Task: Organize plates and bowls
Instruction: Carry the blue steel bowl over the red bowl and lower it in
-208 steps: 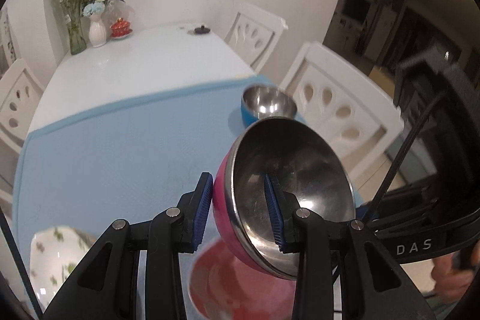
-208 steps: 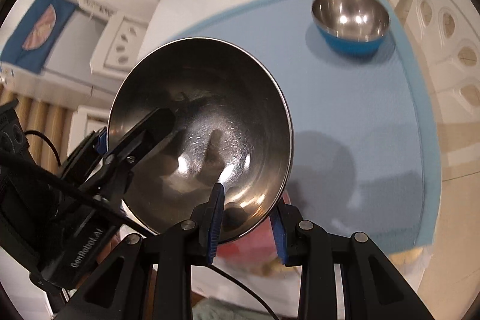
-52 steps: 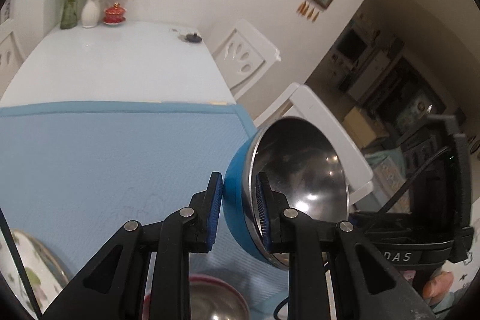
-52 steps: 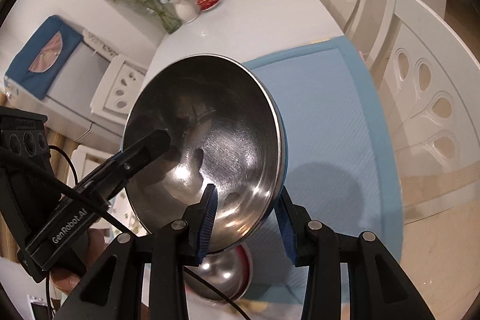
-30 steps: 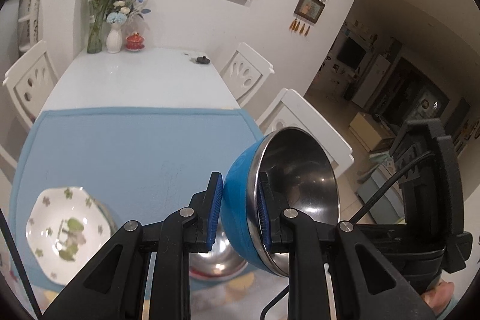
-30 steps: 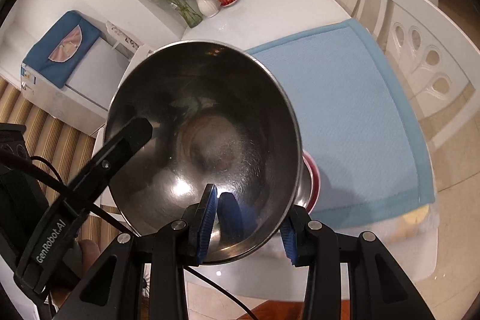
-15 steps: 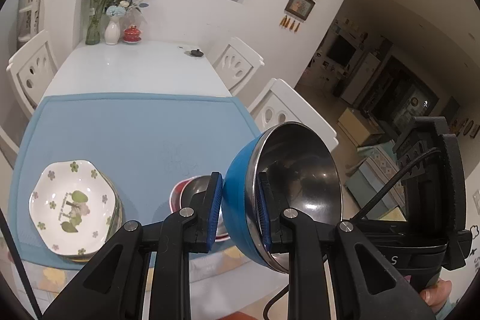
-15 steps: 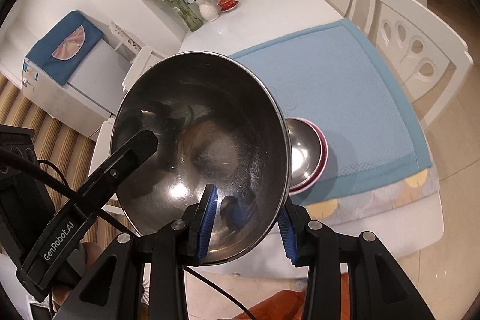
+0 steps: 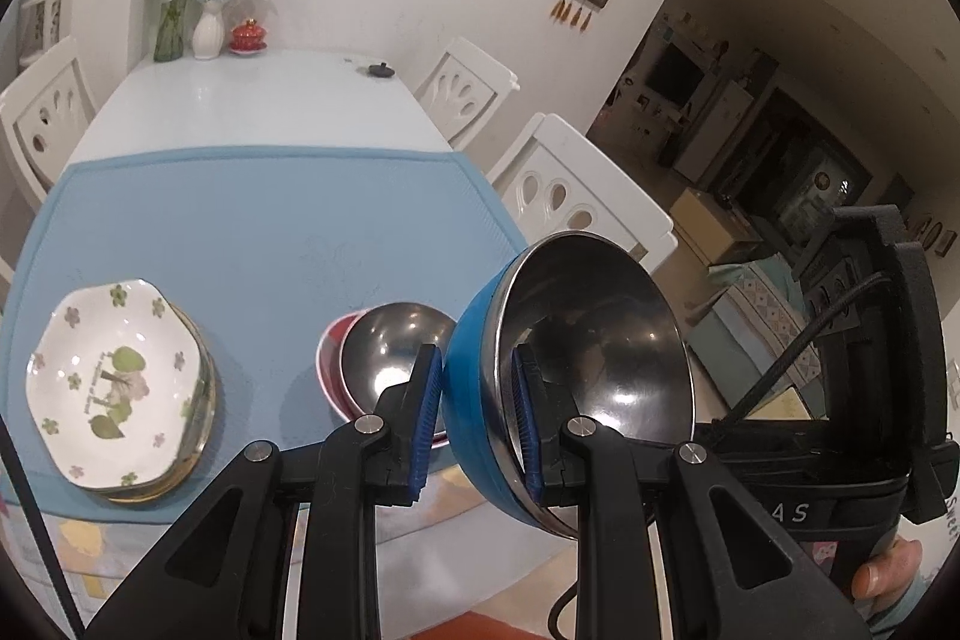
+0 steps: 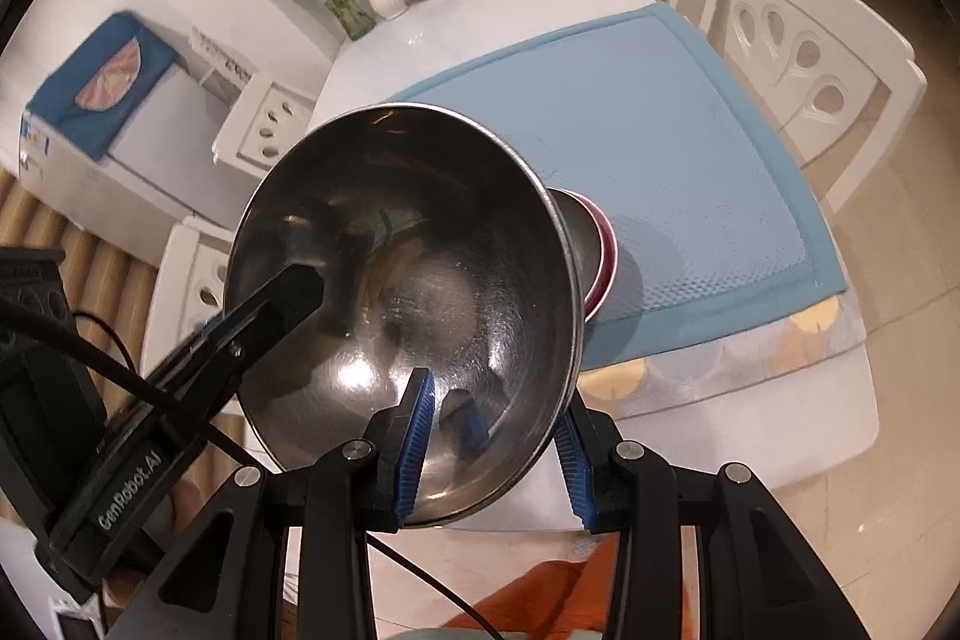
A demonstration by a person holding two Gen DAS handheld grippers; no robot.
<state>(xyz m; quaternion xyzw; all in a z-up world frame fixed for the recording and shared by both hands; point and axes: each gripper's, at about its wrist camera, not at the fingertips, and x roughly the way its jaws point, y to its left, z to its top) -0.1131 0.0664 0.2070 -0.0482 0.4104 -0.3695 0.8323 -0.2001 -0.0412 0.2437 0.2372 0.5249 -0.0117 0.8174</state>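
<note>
Both the left gripper and the right gripper pinch the rim of one blue steel-lined bowl, held tilted above the red bowl on the blue mat.

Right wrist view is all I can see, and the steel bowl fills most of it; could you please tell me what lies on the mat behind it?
Observer: A stack of floral plates sits at the near left corner of the blue mat, hidden from you by the bowl.
Operator: Thank you. What colour is the bowl on the outside?
Observer: Blue; the blue bowl shows its outer wall in the left wrist view.
Operator: And how does the left gripper grip it?
Observer: The left gripper pinches the rim, one finger inside and one against the blue outside.
</note>
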